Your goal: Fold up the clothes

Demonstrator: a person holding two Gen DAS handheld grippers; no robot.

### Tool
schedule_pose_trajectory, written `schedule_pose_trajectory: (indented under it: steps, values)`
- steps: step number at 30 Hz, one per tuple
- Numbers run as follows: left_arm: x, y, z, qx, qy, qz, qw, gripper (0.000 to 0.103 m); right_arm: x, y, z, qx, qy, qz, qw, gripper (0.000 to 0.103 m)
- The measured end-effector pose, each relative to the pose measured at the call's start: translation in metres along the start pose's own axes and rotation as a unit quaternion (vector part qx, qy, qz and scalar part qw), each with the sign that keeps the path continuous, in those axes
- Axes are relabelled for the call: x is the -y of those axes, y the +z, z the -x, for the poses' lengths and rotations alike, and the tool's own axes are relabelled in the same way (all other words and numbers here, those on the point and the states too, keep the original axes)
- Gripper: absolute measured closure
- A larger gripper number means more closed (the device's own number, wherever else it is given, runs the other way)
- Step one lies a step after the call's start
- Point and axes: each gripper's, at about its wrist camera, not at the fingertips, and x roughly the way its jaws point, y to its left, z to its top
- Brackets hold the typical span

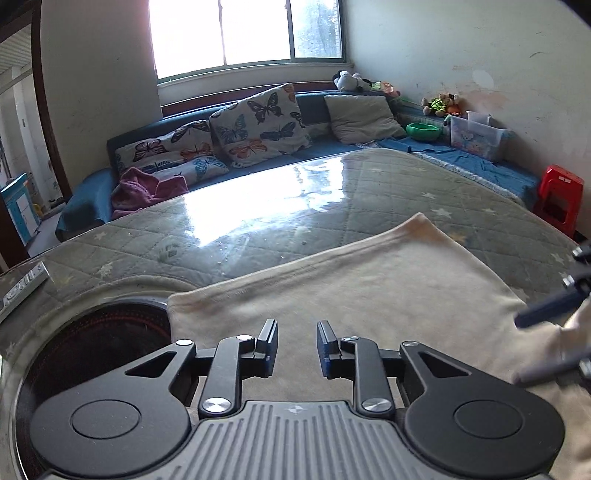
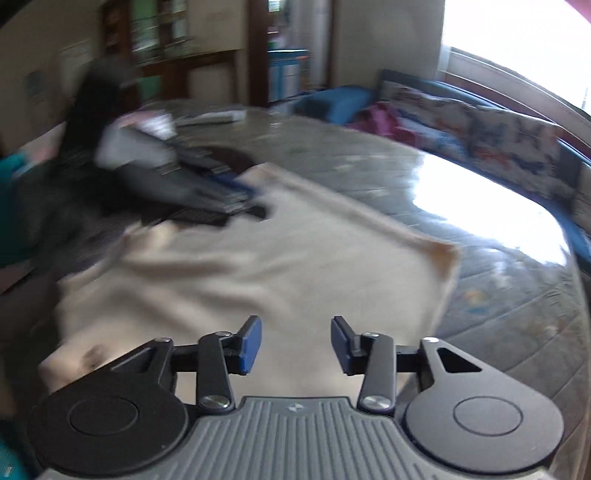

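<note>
Left wrist view: the left gripper (image 1: pixel 296 345) is seen with its fingers (image 1: pixel 269 341) spread a little, nothing pinched between them, poised over the near edge of a cream garment (image 1: pixel 369 280). The garment is laid flat on the counter (image 1: pixel 258 218), which is covered by a grey-green quilted cloth with stars under a glossy sheet. A round dark opening (image 1: pixel 99 343) in the counter is seen just left of the garment's near corner, and a remote control (image 1: pixel 22 291) lies at the far left edge. Behind the counter a blue sofa (image 1: pixel 317 147) is set under a window (image 1: pixel 243 33), carrying butterfly-print cushions (image 1: pixel 258 125), a plain beige cushion (image 1: pixel 364 118) and a crumpled magenta cloth (image 1: pixel 144 192). A green bowl (image 1: pixel 424 131), a clear storage box (image 1: pixel 476 134) and a red plastic stool (image 1: pixel 559 199) are seen at the right. The right gripper (image 1: pixel 546 314) enters blurred at the right edge.

Right wrist view: the picture is blurred. The right gripper (image 2: pixel 296 345) is shown with its blue-padded fingers (image 2: pixel 251 343) apart and empty above the cream garment (image 2: pixel 295 258), whose far corner (image 2: pixel 443 254) is slightly lifted. The left gripper (image 2: pixel 221 188) is seen at the garment's far left edge, held by a hand in a pale glove (image 2: pixel 136 147).
</note>
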Motion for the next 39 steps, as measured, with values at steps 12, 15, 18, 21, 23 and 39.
schedule_pose_trajectory:
  steps: [12,15,18,21,23,39]
  values:
    - [-0.022,-0.013,0.014,-0.008,0.010,0.065,0.9978,0.078,-0.077,-0.021,0.008,-0.006,0.079,0.106,0.991,0.058]
    - [-0.019,-0.013,0.012,-0.009,0.010,0.059,0.9982,0.078,-0.090,-0.025,0.003,-0.003,0.067,0.133,0.989,0.069]
    - [-0.019,-0.013,0.007,-0.013,0.011,0.057,0.9982,0.078,-0.095,-0.026,0.003,-0.006,0.069,0.142,0.987,0.091]
    - [-0.020,-0.015,0.003,-0.017,0.016,0.054,0.9983,0.078,-0.096,-0.027,0.009,-0.007,0.076,0.149,0.986,0.097]
    - [-0.019,-0.016,0.000,-0.020,0.020,0.051,0.9983,0.078,-0.095,-0.027,0.012,-0.010,0.085,0.146,0.986,0.098]
    - [0.015,-0.028,0.052,0.018,-0.018,0.038,0.9990,0.077,-0.066,-0.040,0.037,-0.002,0.071,0.027,0.997,0.092]
